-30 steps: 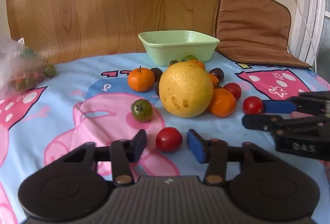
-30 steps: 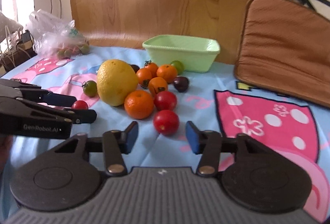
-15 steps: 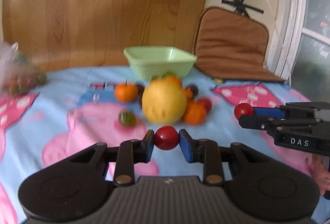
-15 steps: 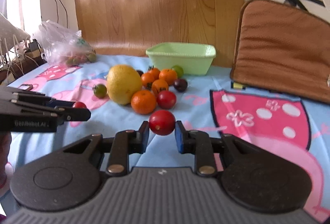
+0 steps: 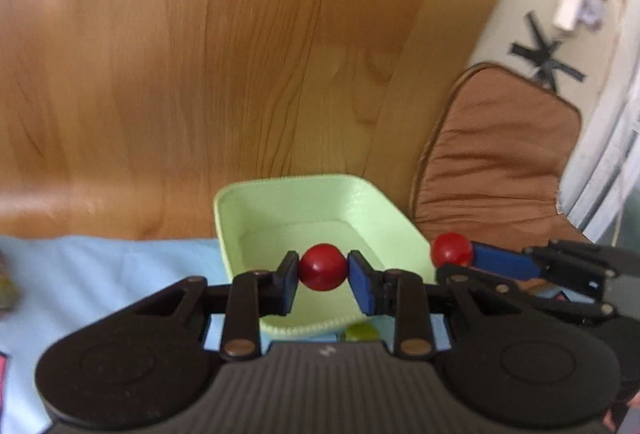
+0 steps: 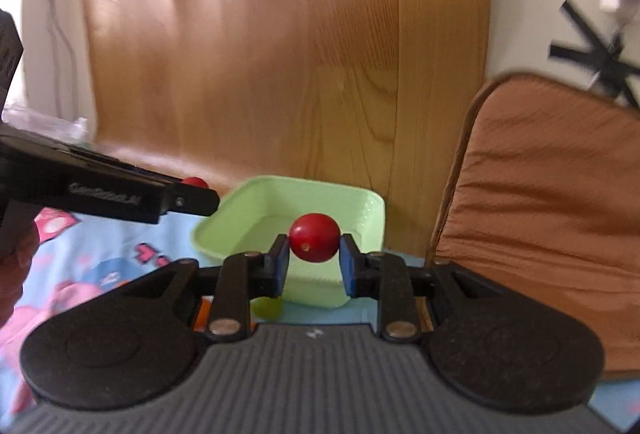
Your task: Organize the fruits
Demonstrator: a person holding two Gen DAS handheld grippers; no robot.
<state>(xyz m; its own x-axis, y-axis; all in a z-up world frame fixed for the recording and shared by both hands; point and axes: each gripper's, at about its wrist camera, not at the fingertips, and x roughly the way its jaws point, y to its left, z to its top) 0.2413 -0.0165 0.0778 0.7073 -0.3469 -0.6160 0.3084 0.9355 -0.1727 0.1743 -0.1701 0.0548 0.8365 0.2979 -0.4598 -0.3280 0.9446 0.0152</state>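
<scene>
Our left gripper (image 5: 323, 274) clamps one red tomato (image 5: 323, 272) above the green bowl (image 5: 256, 202); our right gripper (image 6: 314, 252) clamps another tomato (image 6: 315, 237) over the bowl's near edge.

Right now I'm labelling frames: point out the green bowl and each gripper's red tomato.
green bowl (image 5: 280, 190), left wrist view, far rim.
left gripper's tomato (image 5: 323, 267), left wrist view, front face.
right gripper's tomato (image 6: 315, 237), right wrist view, front face.

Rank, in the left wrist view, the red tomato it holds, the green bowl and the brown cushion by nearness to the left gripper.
1. Red tomato, between the left gripper's pads.
2. Green bowl, just beyond.
3. Brown cushion, behind, to the right.
</scene>
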